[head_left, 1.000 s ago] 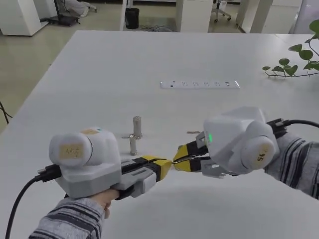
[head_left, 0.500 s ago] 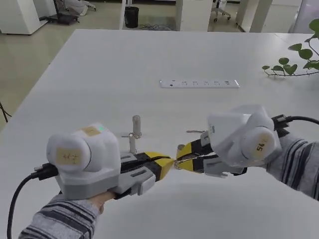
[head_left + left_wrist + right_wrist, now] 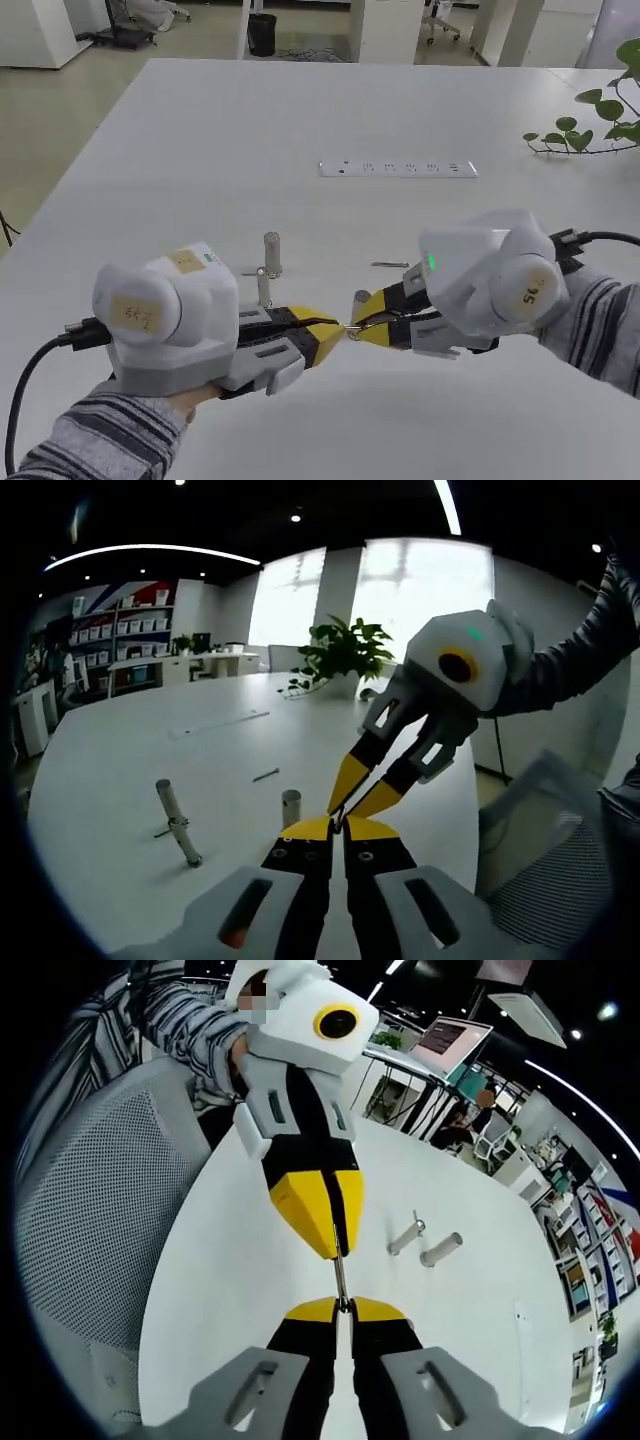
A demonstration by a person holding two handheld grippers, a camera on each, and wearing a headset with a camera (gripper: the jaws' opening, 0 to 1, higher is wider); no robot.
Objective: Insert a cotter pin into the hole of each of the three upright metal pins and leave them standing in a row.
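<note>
My left tool (image 3: 337, 328) meets my right tool (image 3: 356, 323).
Both pinch what seems one cotter pin (image 3: 339, 1278) between them.

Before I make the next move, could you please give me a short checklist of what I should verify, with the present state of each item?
1. Left gripper shut on the thin metal piece: ok.
2. Right gripper shut on the same piece: ok.
3. What the piece is, cotter pin or other: cannot tell.
4. Pinned upright pin standing, cotter pin through it: ok.
5. Bare upright pin standing, but no cotter pin in it: not ok.
6. Loose cotter pin lying free on the table: ok.
</note>
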